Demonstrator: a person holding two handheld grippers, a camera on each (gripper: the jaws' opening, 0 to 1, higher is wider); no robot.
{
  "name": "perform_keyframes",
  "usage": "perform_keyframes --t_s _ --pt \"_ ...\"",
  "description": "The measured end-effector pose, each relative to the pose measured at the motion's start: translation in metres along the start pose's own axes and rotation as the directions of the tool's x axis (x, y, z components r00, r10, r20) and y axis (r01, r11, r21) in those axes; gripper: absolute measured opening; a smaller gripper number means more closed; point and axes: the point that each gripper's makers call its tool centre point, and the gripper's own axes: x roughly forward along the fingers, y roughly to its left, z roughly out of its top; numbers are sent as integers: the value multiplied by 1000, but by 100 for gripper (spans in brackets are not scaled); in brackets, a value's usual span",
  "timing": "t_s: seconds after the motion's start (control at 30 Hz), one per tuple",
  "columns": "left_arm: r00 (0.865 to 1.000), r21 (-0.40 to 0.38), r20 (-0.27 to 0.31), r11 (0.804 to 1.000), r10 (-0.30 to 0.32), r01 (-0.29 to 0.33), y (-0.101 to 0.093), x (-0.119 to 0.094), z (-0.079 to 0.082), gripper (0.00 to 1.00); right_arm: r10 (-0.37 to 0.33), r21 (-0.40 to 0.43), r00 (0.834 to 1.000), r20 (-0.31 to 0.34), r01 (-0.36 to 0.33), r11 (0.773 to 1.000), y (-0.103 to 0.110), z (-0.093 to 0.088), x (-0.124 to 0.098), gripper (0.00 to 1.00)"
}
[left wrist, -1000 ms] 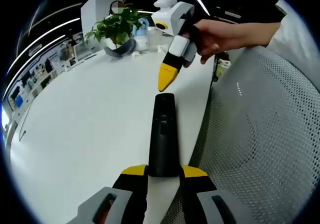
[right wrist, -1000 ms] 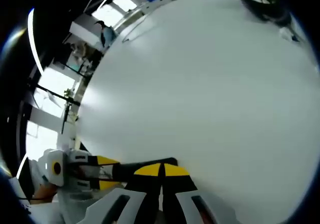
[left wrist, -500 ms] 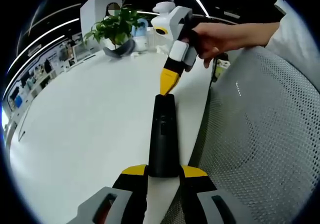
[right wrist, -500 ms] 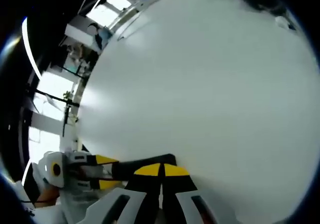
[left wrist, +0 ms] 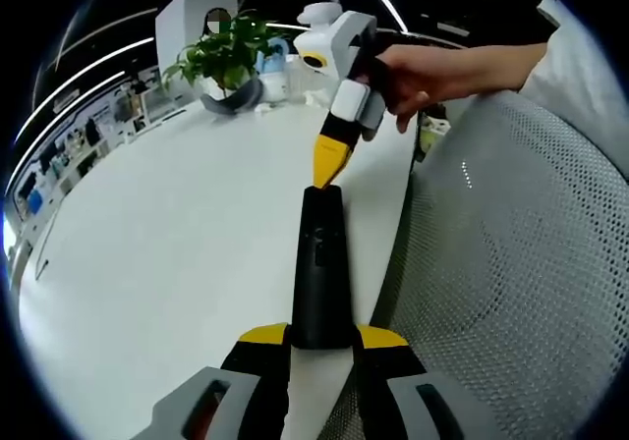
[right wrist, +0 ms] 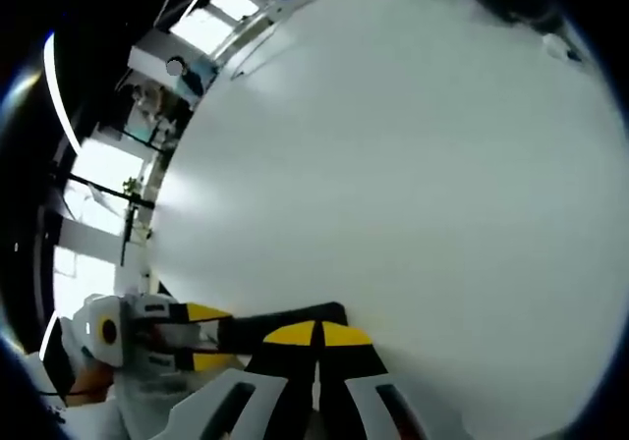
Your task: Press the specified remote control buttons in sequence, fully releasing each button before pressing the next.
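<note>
In the left gripper view, the left hand-held gripper is seen rising from the bottom, its two yellow-tipped jaws clamped on the near end of a black remote. The remote is held lengthwise, pointing straight ahead from the jaws, above the white worktop near its edge. Small buttons are seen along its upper face.

Ahead of the left hand-held gripper, the right hand-held gripper is held by a hand that reaches in from the right, with a white sleeve behind it. It is angled downward, its yellow jaws brought together into a single point, with nothing held between them. That point is set against the far end of the remote; whether a button is pressed cannot be told.

In the right gripper view, the right hand-held gripper is seen with its jaws closed tip to tip against the black remote, and the left hand-held gripper is seen to the left, gripping the remote's other end.

To the right of the left hand-held gripper, a grey mesh chair back is seen beside the worktop's edge. At the far end of the worktop, a potted plant stands, with a white box-like unit behind it. Ceiling strip lights and shelving are seen in the room beyond.
</note>
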Motion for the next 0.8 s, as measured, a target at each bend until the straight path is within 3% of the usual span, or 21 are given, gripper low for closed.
perform_keyframes --t_s 0.17,0.3,0.8 --pt "1000 2 3 1000 0 0 0 0 1 24 -5 3 1000 -5 5 1000 -3 0 -2 0" --pt "1000 5 3 1000 -1 1 0 0 1 24 48 35 998 39 -50 998 4 7 -6 0" --pt "1000 3 11 1000 -3 3 -1 1 2 24 43 17 999 -28 -42 999 5 -3 3 0"
